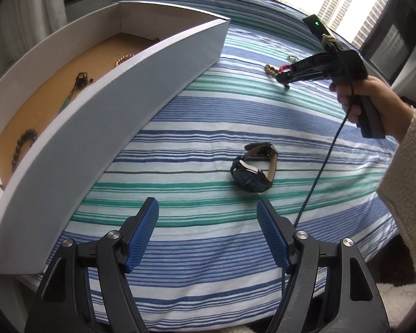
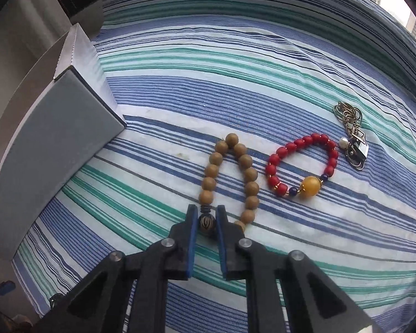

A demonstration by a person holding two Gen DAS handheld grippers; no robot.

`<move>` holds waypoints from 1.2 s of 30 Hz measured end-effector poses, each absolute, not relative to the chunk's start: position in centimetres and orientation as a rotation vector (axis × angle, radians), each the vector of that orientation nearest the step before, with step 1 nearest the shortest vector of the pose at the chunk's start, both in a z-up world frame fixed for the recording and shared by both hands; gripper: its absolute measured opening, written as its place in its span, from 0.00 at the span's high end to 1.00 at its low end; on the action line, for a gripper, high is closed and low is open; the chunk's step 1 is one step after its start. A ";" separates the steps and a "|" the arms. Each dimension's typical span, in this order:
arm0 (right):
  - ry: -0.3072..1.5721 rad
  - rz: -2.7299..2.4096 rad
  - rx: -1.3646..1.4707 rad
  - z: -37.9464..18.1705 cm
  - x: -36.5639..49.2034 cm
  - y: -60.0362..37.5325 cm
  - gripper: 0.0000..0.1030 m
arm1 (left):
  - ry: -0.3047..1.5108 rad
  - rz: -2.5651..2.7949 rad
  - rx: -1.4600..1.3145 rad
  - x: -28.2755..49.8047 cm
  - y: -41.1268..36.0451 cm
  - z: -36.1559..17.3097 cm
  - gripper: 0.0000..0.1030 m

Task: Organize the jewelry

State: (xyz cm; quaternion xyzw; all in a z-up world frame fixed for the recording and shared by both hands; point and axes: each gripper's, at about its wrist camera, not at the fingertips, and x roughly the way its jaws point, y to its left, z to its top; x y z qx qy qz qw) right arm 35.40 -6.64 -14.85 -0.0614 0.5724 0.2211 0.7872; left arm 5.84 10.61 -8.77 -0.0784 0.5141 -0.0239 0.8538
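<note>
While the right gripper (image 2: 205, 223) has its fingers (image 2: 192, 233) nearly closed around the dark carved bead of the tan bead bracelet (image 2: 230, 177) on the striped bed (image 2: 180, 83), probably because that bead offers a firm hold, the left gripper (image 1: 208, 219) hangs wide open and empty near the watch (image 1: 253, 168). The red bracelet (image 2: 299, 163) and chain tangle (image 2: 350, 136) lie beside it; the white box (image 1: 124, 88) already holds several pieces. No lettering reads clearly.

Blue, white, green striped bedspread (image 2: 263, 63). Tan wooden bead bracelet (image 2: 230, 177) with dark striped bead, centre. Red bead bracelet (image 2: 302, 163) with amber-yellow ball, right. White box (image 1: 102, 116), brown floor, upper left. Blue ribbed pads (image 1: 141, 233).
</note>
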 end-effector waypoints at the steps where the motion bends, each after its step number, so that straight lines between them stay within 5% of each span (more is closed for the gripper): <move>1: 1.223 0.492 -0.110 -14.3 34.6 -7.3 0.87 | 1.086 -0.038 -0.157 6.1 10.6 -8.9 0.27; 19: 1.132 0.659 0.088 -10.2 18.9 -12.7 0.87 | 1.179 -0.143 0.108 13.1 3.1 -13.7 0.24; 20: 1.131 0.662 0.099 -10.2 18.6 -12.9 0.87 | 1.174 -0.162 0.104 13.2 3.1 -13.8 0.25; 22: 1.129 0.663 0.115 -10.1 18.0 -13.2 0.87 | 1.177 -0.199 0.080 13.3 3.3 -14.1 0.46; 36: 1.076 0.771 0.144 -5.0 16.8 -10.9 0.87 | 1.037 -0.130 -0.075 9.1 8.7 -4.4 0.49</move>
